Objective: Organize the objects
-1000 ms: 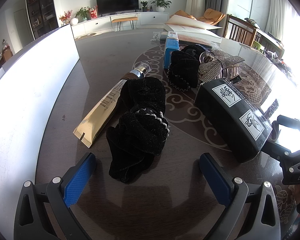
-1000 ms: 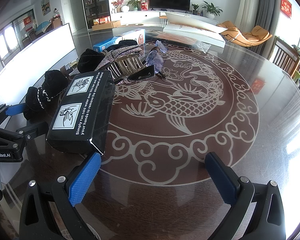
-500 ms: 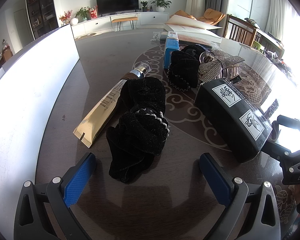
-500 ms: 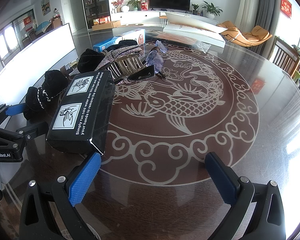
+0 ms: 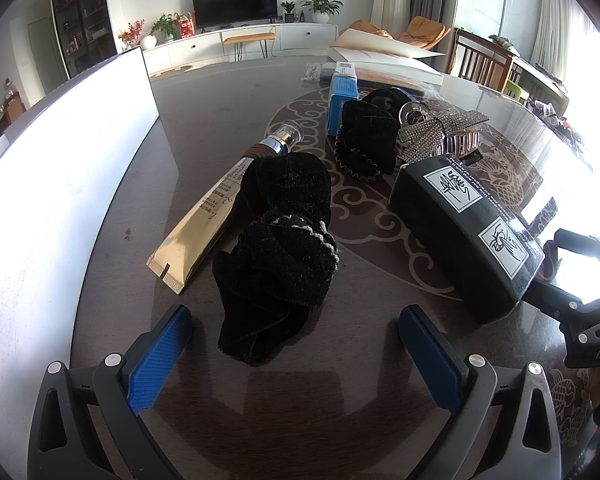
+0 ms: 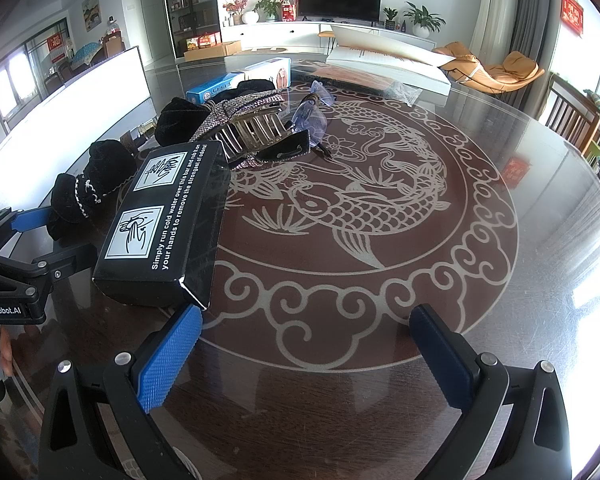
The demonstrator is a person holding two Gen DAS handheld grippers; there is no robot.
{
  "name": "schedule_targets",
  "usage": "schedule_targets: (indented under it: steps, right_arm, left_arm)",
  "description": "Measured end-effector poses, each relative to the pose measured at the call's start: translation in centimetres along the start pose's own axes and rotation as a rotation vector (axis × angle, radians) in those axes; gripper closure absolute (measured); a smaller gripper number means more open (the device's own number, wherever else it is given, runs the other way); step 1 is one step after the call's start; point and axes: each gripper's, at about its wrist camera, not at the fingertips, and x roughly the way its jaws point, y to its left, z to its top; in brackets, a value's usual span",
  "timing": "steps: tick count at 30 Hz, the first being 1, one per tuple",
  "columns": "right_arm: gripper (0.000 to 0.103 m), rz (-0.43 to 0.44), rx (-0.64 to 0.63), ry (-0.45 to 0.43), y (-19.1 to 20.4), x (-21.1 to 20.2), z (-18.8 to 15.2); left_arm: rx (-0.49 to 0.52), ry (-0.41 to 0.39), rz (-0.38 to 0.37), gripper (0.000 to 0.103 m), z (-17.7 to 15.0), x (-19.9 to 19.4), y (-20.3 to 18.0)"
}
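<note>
Both tongs spread, empty | left tongs (image 5: 296,356) before black scrunchie (image 5: 278,264) | right tongs (image 6: 306,356) unmoved | nothing changed since earlier

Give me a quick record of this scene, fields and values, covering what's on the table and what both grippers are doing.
surface: dark glass table with fish pattern
left gripper: open, empty, nearest black scrunchie
right gripper: open, empty, over bare table
black box: lying flat, beside right gripper's left finger
gold tube: flat, partly under the scrunchie
second scrunchie: farther back
rhinestone hair claw: behind the box
blue carton: at the back
</note>
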Motion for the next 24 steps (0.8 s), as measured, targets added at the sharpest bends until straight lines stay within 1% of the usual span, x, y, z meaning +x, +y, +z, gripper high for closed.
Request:
schedule_targets:
  steps: [2,3,4,5,6,7,9,11,14,15,16,17,18,19,20,21,24]
  right_arm:
    - [0.000,0.000,0.000,0.000,0.0,0.0,0.0]
    - [0.000,0.000,0.000,0.000,0.0,0.0,0.1]
    - [0.000,0.000,0.000,0.000,0.0,0.0,0.0]
    - [0.000,0.000,0.000,0.000,0.0,0.0,0.0]
    - [0.000,0.000,0.000,0.000,0.0,0.0,0.0]
    - [0.000,0.000,0.000,0.000,0.0,0.0,0.1]
    - [0.000,0.000,0.000,0.000,0.0,0.0,0.1]
    - [0.000,0.000,0.000,0.000,0.0,0.0,0.0]
    - [0.000,0.000,0.000,0.000,0.0,0.0,0.0]
    - [0.000,0.000,0.000,0.000,0.0,0.1,0.0]
    - [0.000,0.000,0.000,0.000,0.0,0.0,0.0]
    - [0.000,0.000,0.000,0.000,0.0,0.0,0.0]
    - [0.000,0.000,0.000,0.000,0.0,0.0,0.0]
    - [0.000,0.000,0.000,0.000,0.0,0.0,0.0]
    - [0.000,0.000,0.000,0.000,0.0,0.0,0.0]
    - [0.000,0.000,0.000,0.000,0.0,0.0,0.0]
    - [0.000,0.000,0.000,0.000,0.0,0.0,0.0]
  left_arm:
    - [0.013,0.053,-0.017,0.000,-0.5,-0.7,0.2]
    - [0.001,0.060,-0.039,0.000,-0.9,-1.3,0.5]
    - [-0.016,0.045,-0.067,0.000,-1.1,-1.8,0.9]
    - [-0.035,0.015,-0.093,0.000,-1.4,-2.7,1.3]
    - [-0.051,-0.021,-0.104,0.000,-1.4,-3.5,1.7]
    - [-0.060,-0.052,-0.091,0.000,-1.1,-4.2,2.0]
    - [-0.055,-0.085,-0.050,0.000,0.2,-4.9,2.2]
    - [-0.056,-0.100,-0.045,0.000,1.7,-5.0,2.3]
    - [-0.049,-0.118,-0.131,0.000,3.7,-4.4,2.3]
    - [-0.036,-0.112,-0.151,0.000,4.1,-3.8,2.1]
    - [-0.024,-0.103,-0.143,0.002,4.0,-3.3,1.7]
    - [-0.010,-0.097,-0.127,0.022,4.2,-2.7,1.4]
    - [0.011,-0.086,-0.116,0.033,4.3,-1.9,0.7]
    - [0.027,-0.075,-0.104,0.053,4.3,-1.3,0.5]
    - [0.040,-0.071,-0.075,0.065,4.1,-0.8,0.1]
    - [0.047,-0.073,-0.047,0.071,3.7,-0.7,0.1]
    - [0.004,-0.067,-0.069,0.072,2.3,-1.8,0.2]
